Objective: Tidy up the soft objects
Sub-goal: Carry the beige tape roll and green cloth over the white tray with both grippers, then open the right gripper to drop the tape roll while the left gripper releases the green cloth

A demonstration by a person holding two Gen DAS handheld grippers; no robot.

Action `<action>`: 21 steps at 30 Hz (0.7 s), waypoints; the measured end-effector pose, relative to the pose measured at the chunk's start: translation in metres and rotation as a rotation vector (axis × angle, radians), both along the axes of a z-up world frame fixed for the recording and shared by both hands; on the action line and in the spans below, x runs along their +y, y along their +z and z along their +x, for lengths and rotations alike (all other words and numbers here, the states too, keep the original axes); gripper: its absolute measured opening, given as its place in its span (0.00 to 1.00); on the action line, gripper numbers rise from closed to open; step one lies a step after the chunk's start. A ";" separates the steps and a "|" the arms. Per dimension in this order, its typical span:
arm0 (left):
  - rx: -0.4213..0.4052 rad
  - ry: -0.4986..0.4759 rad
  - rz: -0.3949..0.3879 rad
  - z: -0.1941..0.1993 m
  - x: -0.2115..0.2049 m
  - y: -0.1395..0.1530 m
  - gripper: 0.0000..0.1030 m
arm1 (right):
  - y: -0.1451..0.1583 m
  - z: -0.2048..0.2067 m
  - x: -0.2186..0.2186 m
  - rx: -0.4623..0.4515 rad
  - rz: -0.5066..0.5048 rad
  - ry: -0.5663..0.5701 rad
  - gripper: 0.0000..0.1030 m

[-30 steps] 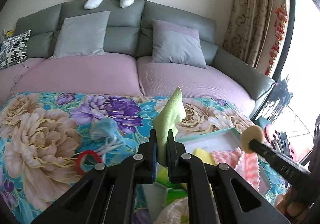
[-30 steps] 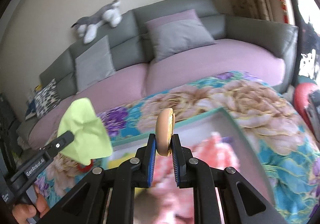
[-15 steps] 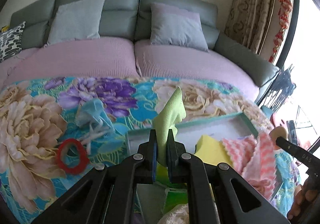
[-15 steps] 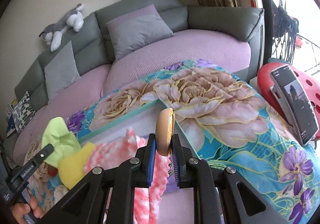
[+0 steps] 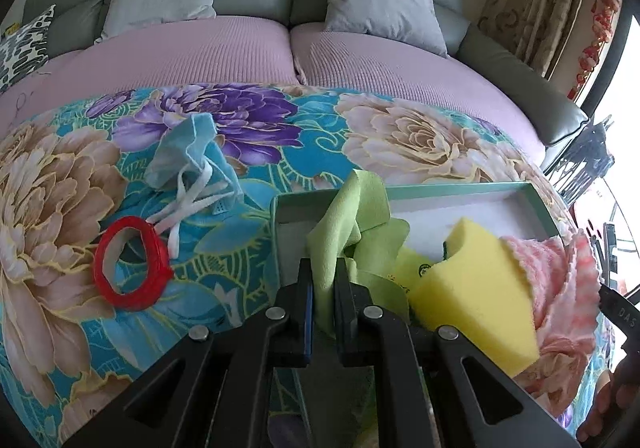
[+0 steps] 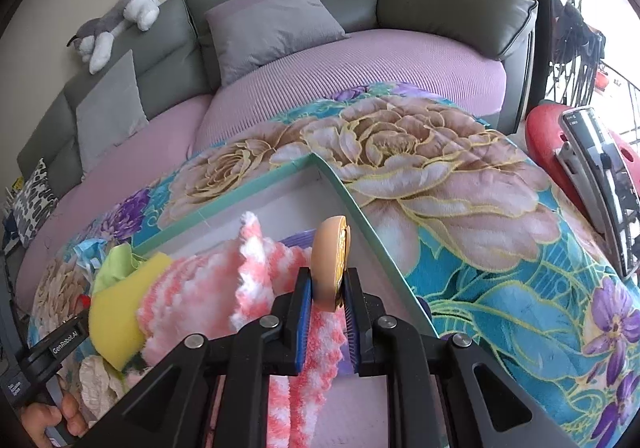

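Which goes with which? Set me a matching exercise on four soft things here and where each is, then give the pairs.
Things:
1. green cloth
2. tan puff
3. yellow sponge
4. blue mask

Places:
A. lying on the floral cover, outside the box
B. in the box, beside the pink towel
C. pinched in the right gripper
D. pinched in the left gripper

Pairs: 1-D, 2-C, 3-B, 4-A

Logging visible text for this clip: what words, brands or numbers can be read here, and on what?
"GenRobot.AI": on the left tongs' arm, right wrist view.
"DAS": cut off at the frame edge, on the right tongs' arm, left wrist view.
Small dark print on the yellow-green packet in the box: too small to read.
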State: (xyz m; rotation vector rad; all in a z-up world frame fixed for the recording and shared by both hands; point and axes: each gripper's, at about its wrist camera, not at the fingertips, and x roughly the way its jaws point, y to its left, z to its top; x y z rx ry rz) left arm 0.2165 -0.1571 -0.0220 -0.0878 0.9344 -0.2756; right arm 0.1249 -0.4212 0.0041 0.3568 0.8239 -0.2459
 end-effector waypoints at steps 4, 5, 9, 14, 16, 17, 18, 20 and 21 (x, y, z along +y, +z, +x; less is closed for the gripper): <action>0.009 -0.002 -0.004 0.000 0.000 0.001 0.09 | 0.001 0.000 0.001 -0.005 -0.003 0.002 0.19; 0.012 -0.003 -0.007 0.000 0.000 0.002 0.09 | 0.002 0.000 0.002 -0.007 -0.006 0.002 0.19; 0.024 -0.008 0.000 -0.001 0.000 0.004 0.11 | 0.005 -0.001 0.000 -0.007 -0.019 -0.011 0.19; 0.019 -0.010 -0.001 -0.004 0.000 0.009 0.25 | 0.005 -0.001 -0.001 0.000 -0.020 -0.017 0.24; 0.013 -0.010 0.000 -0.005 0.001 0.012 0.27 | 0.005 -0.001 -0.001 0.003 -0.024 -0.015 0.24; 0.008 -0.012 0.002 -0.006 0.000 0.014 0.27 | 0.006 -0.001 0.000 0.003 -0.026 -0.015 0.24; 0.006 -0.013 0.003 -0.007 0.000 0.015 0.28 | 0.006 -0.002 0.000 0.003 -0.027 -0.015 0.24; 0.004 -0.014 0.003 -0.008 0.000 0.017 0.30 | 0.007 -0.002 0.000 0.002 -0.025 -0.017 0.24; 0.002 -0.013 0.002 -0.008 0.001 0.018 0.32 | 0.007 -0.002 0.000 0.005 -0.030 -0.019 0.24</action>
